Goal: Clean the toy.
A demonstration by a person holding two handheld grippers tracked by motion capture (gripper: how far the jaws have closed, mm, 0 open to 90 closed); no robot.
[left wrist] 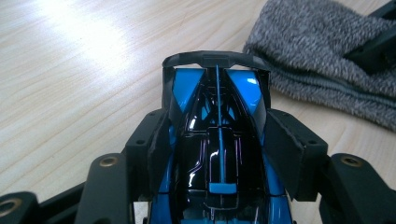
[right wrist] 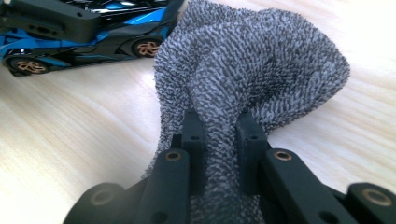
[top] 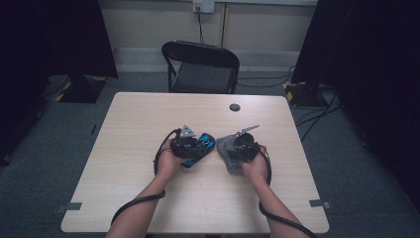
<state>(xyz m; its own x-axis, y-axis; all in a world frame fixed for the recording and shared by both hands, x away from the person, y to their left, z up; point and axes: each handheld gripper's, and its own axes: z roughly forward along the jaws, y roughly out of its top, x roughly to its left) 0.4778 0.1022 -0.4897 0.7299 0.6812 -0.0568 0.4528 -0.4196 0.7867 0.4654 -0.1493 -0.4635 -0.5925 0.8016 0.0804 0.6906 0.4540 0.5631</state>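
My left gripper [left wrist: 217,140] clamps the car [left wrist: 217,154]; my right gripper [right wrist: 219,140] pinches the cloth [right wrist: 261,70] just beside the car.

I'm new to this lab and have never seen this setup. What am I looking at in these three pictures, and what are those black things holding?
A person sits at a wooden table and holds a hand-operated two-jaw gripper in each hand; there is no robot arm. The high view comes from a fixed camera above, looking down on the forearms. The other two pictures come from cameras riding on the grippers, looking along their black jaws.

The left gripper is closed on the sides of a blue and black toy car, seen lengthwise. The right gripper pinches a bunched grey towel. In the high view the car and the towel sit side by side near the table's middle. A black folding chair stands beyond the table.
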